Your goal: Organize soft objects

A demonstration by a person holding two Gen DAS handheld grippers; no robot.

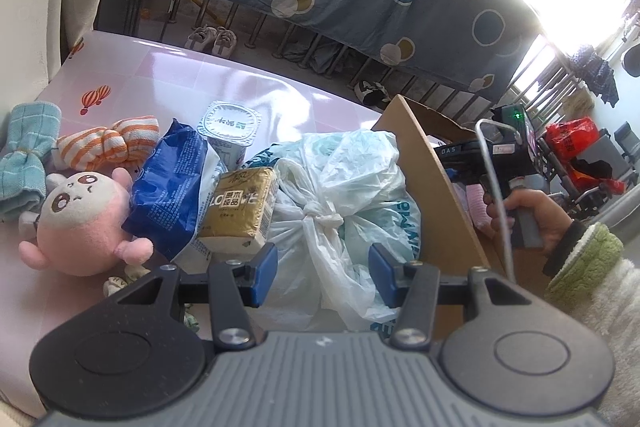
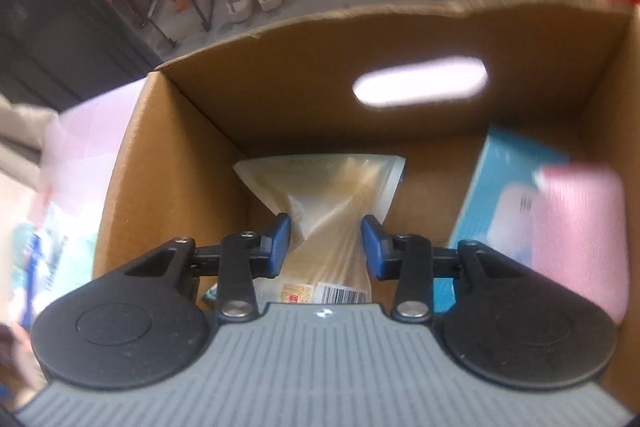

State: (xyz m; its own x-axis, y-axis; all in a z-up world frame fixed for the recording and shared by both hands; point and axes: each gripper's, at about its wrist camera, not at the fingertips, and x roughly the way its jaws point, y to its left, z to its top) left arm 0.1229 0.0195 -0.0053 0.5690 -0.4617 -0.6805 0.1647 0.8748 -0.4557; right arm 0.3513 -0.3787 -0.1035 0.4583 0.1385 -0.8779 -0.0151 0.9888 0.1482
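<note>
My right gripper (image 2: pixel 325 247) points down into a cardboard box (image 2: pixel 180 147) and is shut on a translucent beige packet (image 2: pixel 324 187), which is pinched narrow between the blue pads. My left gripper (image 1: pixel 322 277) hovers open over a knotted white plastic bag (image 1: pixel 340 187), its pads clear of it. Left of the bag on the pink table (image 1: pixel 200 75) lie a gold packet (image 1: pixel 240 211), a blue packet (image 1: pixel 168 195), a pink plush toy (image 1: pixel 80 223), an orange striped cloth (image 1: pixel 108 143) and a teal cloth (image 1: pixel 24 163).
Inside the box a light blue carton (image 2: pixel 500 195) and a pink soft roll (image 2: pixel 576 227) stand at the right. A sealed cup (image 1: pixel 230 125) sits behind the blue packet. The box wall (image 1: pixel 432 187) rises right of the bag, with a hand (image 1: pixel 532 215) beyond it.
</note>
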